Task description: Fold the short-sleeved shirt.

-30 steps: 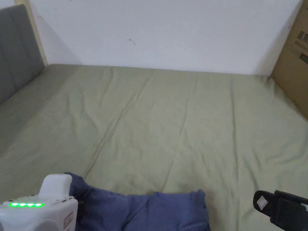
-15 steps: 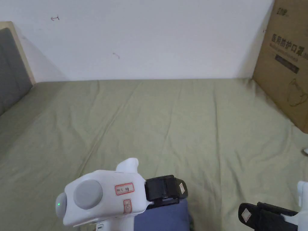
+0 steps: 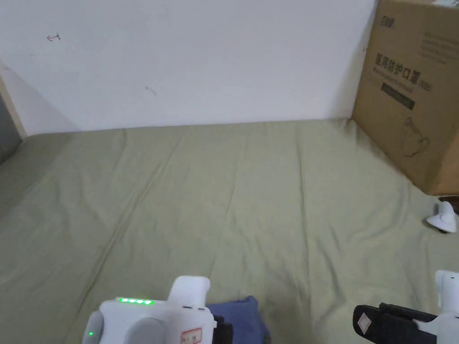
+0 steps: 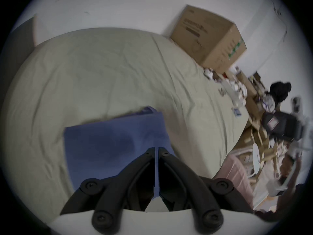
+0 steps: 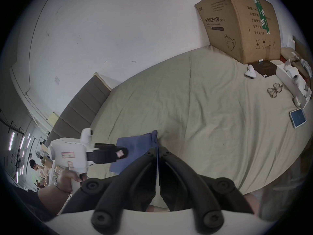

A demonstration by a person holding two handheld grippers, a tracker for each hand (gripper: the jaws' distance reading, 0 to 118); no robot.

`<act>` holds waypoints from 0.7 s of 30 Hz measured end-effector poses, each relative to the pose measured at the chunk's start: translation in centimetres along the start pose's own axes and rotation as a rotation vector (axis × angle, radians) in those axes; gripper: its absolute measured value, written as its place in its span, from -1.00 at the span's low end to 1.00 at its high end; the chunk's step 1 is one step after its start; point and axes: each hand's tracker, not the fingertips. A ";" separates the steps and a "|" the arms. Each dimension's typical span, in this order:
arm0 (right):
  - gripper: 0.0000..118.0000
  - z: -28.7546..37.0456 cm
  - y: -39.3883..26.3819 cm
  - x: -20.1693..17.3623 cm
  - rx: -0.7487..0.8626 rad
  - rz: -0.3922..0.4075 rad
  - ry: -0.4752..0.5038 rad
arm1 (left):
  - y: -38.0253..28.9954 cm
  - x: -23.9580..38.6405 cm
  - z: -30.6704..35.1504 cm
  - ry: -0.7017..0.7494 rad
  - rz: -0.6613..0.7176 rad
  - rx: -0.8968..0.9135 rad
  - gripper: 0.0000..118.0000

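Note:
The blue short-sleeved shirt (image 3: 240, 313) lies at the near edge of the green bed sheet (image 3: 224, 188). In the left gripper view the shirt (image 4: 110, 140) is a flat folded rectangle. My left gripper (image 4: 156, 149) hangs over its near side, jaws together with nothing visibly pinched. In the head view the left gripper (image 3: 224, 331) sits at the bottom, just left of the cloth. My right gripper (image 3: 365, 320) is at the bottom right, apart from the shirt and pointing left. Its jaws (image 5: 158, 148) are shut, with the shirt (image 5: 133, 145) beyond them.
A large cardboard box (image 3: 412, 94) stands at the back right against the wall. Near it lie a small white device (image 3: 443, 218), glasses (image 5: 274, 90) and a tablet (image 5: 298, 117). A grey headboard (image 5: 81, 106) bounds the left end. A person (image 5: 33, 165) stands far off.
The head camera has swung right and upward. My left gripper crossed from the bottom left to the middle, over the shirt. Less of the shirt shows. The right gripper stays at the bottom right.

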 end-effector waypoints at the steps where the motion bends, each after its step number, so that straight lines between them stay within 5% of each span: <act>1: -0.97 0.2 0.0 0.0 -0.001 0.008 -0.012 | 0.0 0.8 -1.4 0.016 -0.024 -0.029 -0.93; 8: -0.97 1.5 -0.3 0.4 0.014 -0.001 -0.049 | -1.0 1.9 -11.5 0.053 -0.141 -0.220 -0.97; 11: -0.97 1.7 -0.4 0.2 0.011 -0.014 -0.045 | -0.3 0.4 -10.2 -0.053 0.050 -0.177 -0.95; 17: -0.97 2.9 0.6 -1.2 0.059 0.025 -0.022 | 0.5 0.4 3.0 -0.042 -0.037 0.242 -0.94; 21: -0.97 4.5 1.9 -3.9 0.253 0.193 -0.035 | 0.1 1.1 13.0 0.162 -0.190 0.578 -0.94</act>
